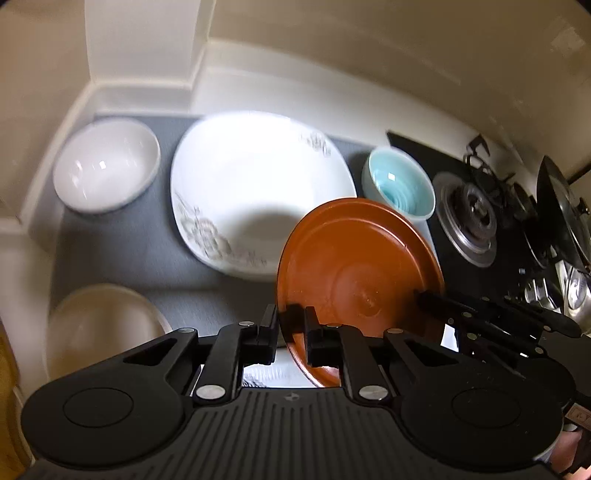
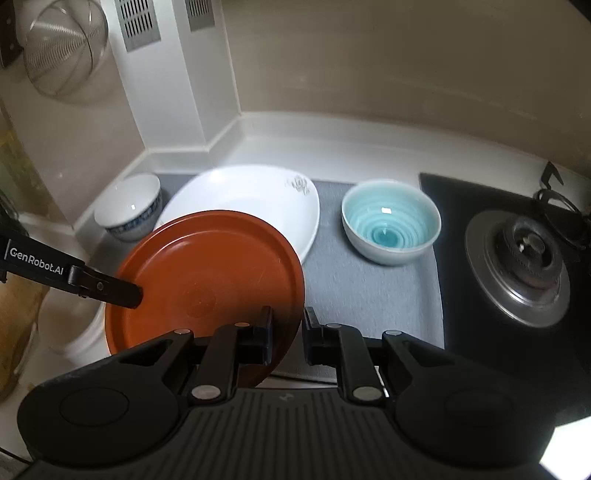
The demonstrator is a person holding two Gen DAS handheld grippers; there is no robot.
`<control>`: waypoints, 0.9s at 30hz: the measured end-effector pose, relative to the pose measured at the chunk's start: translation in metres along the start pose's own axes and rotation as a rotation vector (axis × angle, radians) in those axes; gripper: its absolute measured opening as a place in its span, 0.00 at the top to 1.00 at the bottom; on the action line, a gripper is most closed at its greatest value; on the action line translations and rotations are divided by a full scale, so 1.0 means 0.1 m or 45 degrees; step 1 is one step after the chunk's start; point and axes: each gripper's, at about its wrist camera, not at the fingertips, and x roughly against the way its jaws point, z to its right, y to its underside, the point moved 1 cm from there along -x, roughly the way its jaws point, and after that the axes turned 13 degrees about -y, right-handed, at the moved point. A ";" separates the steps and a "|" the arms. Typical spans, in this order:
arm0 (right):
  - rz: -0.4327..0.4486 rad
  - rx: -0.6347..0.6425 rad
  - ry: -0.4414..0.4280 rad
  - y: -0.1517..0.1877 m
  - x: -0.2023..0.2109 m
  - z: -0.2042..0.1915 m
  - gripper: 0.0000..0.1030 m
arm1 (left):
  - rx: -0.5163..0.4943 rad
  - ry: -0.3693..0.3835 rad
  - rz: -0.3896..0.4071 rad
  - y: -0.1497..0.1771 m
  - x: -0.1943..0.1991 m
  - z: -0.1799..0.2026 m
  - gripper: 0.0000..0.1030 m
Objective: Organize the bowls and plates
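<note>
Left wrist view: left gripper (image 1: 291,314) and right gripper (image 2: 288,325) both pinch the orange plate's (image 1: 354,266) rim, held above the white plate (image 1: 251,184). Next, likely: lower it squarely onto that plate.

A grey mat (image 2: 373,295) covers the pale surface (image 2: 332,140) in the corner of cream walls. To its right sits a black glass hob (image 2: 480,332) with a round steel gas burner (image 2: 524,258). A wire mesh strainer (image 2: 62,48) hangs on the wall beside two slotted metal vents (image 2: 136,22). Steel pots (image 1: 565,236) crowd the hob's far side.
</note>
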 end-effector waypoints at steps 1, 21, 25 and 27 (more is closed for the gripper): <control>0.007 0.009 -0.003 -0.03 0.01 -0.01 0.87 | 0.004 -0.003 0.017 -0.02 0.04 -0.01 0.87; 0.093 0.182 -0.050 -0.75 -0.05 -0.35 0.87 | 0.158 -0.013 0.244 -0.54 0.50 -0.38 0.87; 0.077 0.066 -0.053 -0.84 -0.13 -0.27 0.86 | 0.090 0.075 0.318 -0.79 0.55 -0.40 0.87; 0.083 0.051 -0.056 -0.87 -0.21 -0.23 0.84 | 0.023 0.051 0.373 -0.92 0.53 -0.31 0.87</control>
